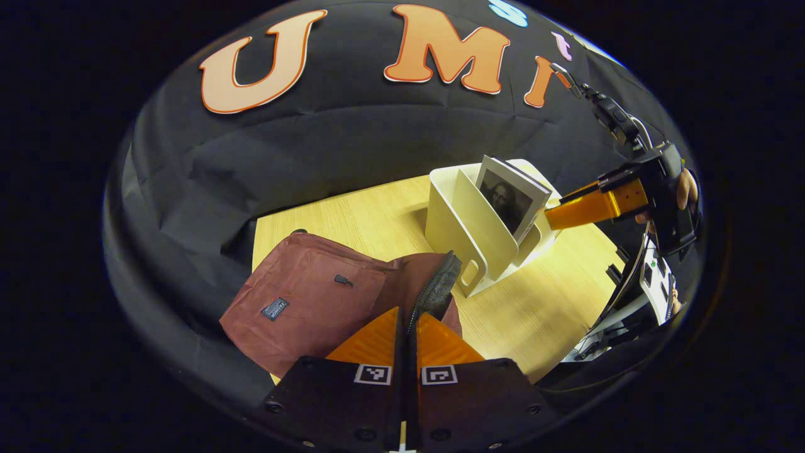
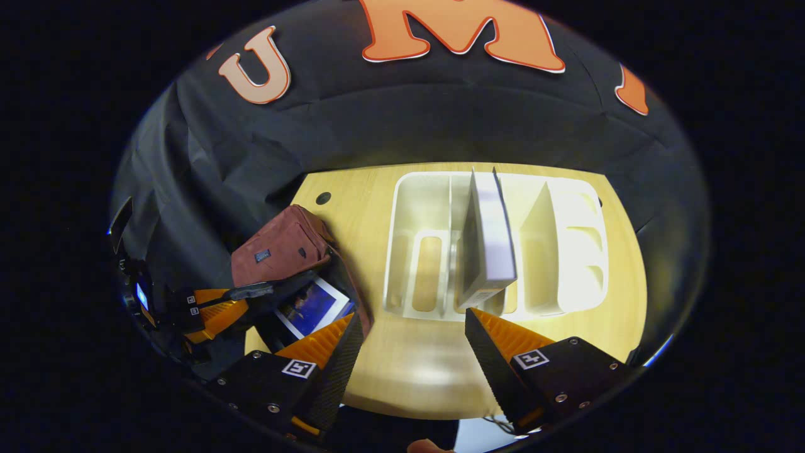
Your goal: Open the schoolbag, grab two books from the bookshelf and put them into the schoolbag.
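The maroon schoolbag lies on the wooden table, left of the white bookshelf. My left gripper is shut on the bag's dark zipper edge and holds the mouth up. In the right gripper view the schoolbag stands open, with a blue-covered book inside and the left gripper at its flap. A grey book stands upright in the bookshelf. My right gripper is open, just short of this book's near edge. In the left gripper view the right gripper is beside the book.
A hand holds the right gripper at the table's right side, with cables and white equipment below it. The black cloth wall closes off the back and left. Bare table top lies between the bookshelf and the near edge.
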Action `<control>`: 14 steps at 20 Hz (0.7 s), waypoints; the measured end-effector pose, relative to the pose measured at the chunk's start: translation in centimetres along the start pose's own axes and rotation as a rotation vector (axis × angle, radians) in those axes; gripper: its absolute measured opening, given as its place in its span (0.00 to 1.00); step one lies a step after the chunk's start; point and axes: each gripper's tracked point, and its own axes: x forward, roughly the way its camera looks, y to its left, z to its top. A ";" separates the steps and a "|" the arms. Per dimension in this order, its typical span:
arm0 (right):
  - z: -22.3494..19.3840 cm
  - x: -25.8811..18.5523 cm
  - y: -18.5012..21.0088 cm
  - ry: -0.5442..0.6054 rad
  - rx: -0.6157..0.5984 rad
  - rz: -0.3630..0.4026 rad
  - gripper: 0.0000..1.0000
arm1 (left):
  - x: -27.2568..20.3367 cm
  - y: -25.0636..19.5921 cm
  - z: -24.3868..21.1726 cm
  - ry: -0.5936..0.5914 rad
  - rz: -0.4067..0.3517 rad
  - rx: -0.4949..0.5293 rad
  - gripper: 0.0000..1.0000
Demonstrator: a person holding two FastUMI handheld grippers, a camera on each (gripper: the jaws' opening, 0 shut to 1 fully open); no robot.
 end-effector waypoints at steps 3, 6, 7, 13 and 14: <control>1.4 -0.2 -1.5 0.043 -0.015 -0.012 0.97 | 0.3 0.1 -0.7 0.003 0.003 -0.040 0.04; 2.5 0.6 -2.9 0.101 -0.030 -0.044 0.98 | 0.4 0.5 -1.2 0.004 0.007 -0.061 0.04; 2.7 1.1 -3.1 0.117 -0.032 -0.046 0.97 | 0.3 0.5 -1.3 0.002 0.014 -0.064 0.04; 4.2 3.4 -4.2 0.197 -0.054 -0.048 0.98 | 0.3 0.1 -1.8 0.015 0.022 -0.107 0.04; 4.3 3.9 -4.8 0.208 -0.053 -0.055 0.97 | 0.3 0.1 -1.7 0.016 0.026 -0.109 0.04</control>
